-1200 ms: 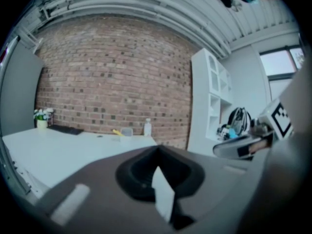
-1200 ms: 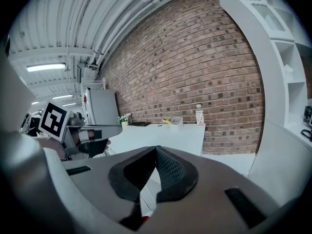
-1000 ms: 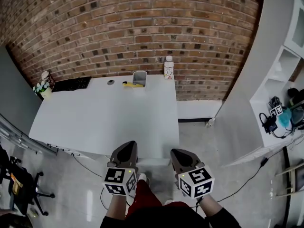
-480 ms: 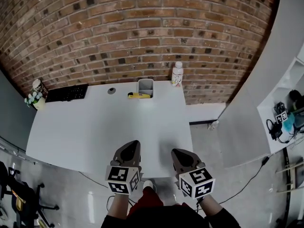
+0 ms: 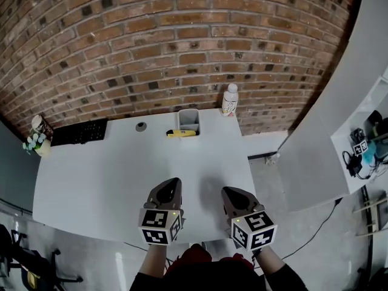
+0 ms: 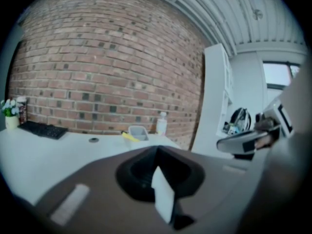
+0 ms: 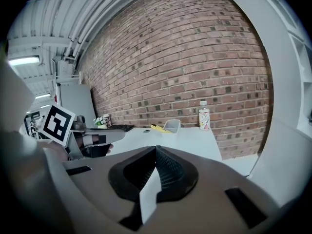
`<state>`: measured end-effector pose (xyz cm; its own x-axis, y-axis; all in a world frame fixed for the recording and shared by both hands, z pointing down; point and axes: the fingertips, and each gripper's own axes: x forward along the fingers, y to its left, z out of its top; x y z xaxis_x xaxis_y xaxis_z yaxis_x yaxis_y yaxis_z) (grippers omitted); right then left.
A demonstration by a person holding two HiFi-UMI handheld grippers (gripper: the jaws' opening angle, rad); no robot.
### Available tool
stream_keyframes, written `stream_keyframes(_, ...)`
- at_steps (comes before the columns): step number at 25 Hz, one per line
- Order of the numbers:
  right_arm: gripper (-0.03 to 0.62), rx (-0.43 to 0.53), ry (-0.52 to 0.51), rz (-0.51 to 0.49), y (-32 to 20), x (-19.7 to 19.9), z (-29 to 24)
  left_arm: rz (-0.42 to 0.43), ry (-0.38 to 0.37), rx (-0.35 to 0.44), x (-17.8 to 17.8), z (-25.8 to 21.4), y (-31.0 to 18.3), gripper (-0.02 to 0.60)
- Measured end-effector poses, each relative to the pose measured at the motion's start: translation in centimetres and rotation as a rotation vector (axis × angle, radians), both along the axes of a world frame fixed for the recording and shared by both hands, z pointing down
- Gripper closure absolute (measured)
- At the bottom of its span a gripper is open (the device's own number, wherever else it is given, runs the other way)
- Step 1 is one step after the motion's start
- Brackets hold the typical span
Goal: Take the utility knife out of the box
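One box (image 5: 188,119), one utility knife (image 5: 180,133); left gripper (image 5: 173,183), right gripper (image 5: 227,192) (closed).

My knife (image 5: 180,133) is yellow, its box (image 5: 188,119) looks pale grey, the table (image 5: 109,168) white, the wall (image 5: 182,41) red brick.

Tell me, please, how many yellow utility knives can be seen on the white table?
1. The utility knife lies near the far edge of the table, at the near side of the grey box. More may be hidden inside the box.
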<state>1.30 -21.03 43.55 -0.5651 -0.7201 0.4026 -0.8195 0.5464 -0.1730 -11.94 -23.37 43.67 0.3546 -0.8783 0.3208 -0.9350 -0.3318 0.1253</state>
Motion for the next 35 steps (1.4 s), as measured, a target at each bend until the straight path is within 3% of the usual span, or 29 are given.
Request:
stream_keyframes(12,0.586,-0.015,0.023,0.049,-2.1,-2.6,0.9,0.039,0.047,-0.031,-2.1,1.4,-3.3,0.577)
stream_keyframes(19,0.586,-0.032,0.030,0.042,-2.7,-3.2,1.6,0.020,0.069,-0.054,-2.9,2.3,-4.7,0.573)
stream_keyframes(35,0.586,-0.054,0.037,-0.014,-7.5,-3.0,2.2,-0.076,0.119,-0.119,-3.8,3.6,-10.1,0.451)
